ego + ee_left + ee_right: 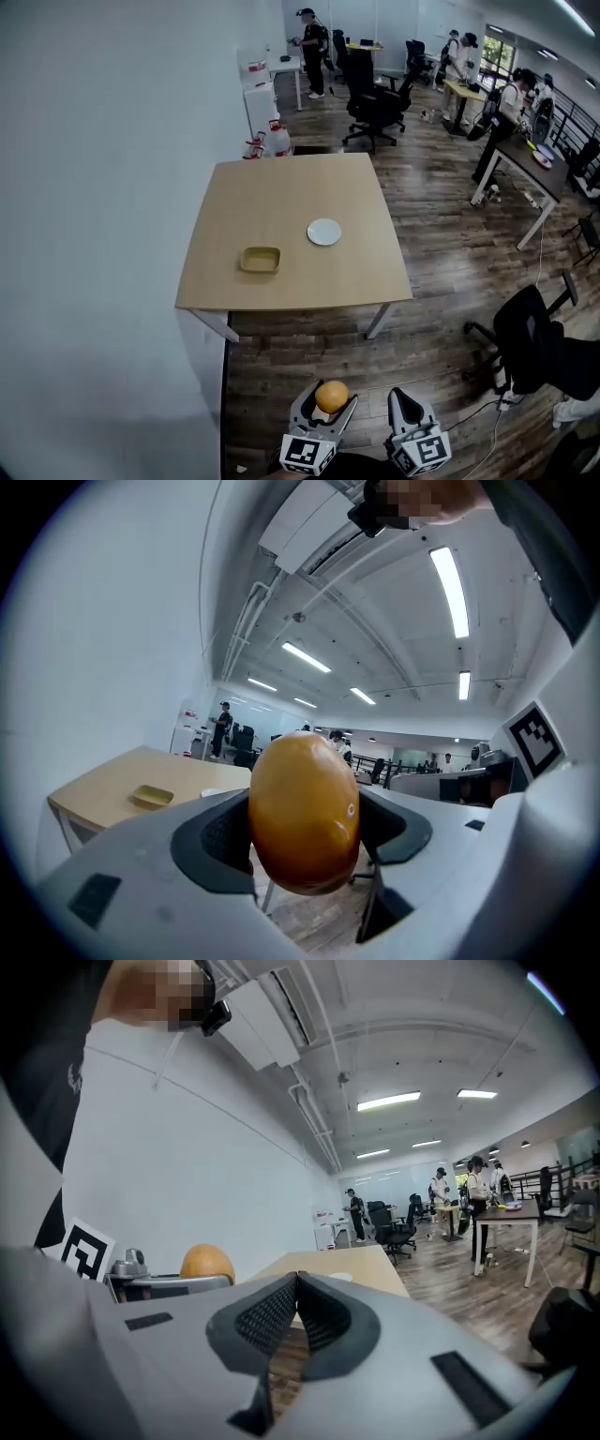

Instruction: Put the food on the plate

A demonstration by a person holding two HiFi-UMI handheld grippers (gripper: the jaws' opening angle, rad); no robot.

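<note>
A: And the left gripper [330, 401] was sitting low at the bottom centre of the head view, jaws clamped on the food [305, 813], an orange-brown, egg-shaped piece.

B: Lovely look at it in the left gripper view. Its long axis ran up and down the frame, nearly upright, and the dark pads pressed on its two long sides. Top and bottom ends both stuck out clear of the jaws.

A: What about the other one?

B: The right gripper [294, 1309] was just beside it, lower right of centre in the head view, jaws closed together with nothing between them.

A: And the target?

B: The white plate [324, 232] lay on the light wooden table [281, 192], right of the table's middle, mid-frame. A tan dish [260, 260] sat near it, lower left of the plate and apart from it.

A: So the food was well apart from the plate, over the dark plank floor [309, 352], below the table's near edge
</note>
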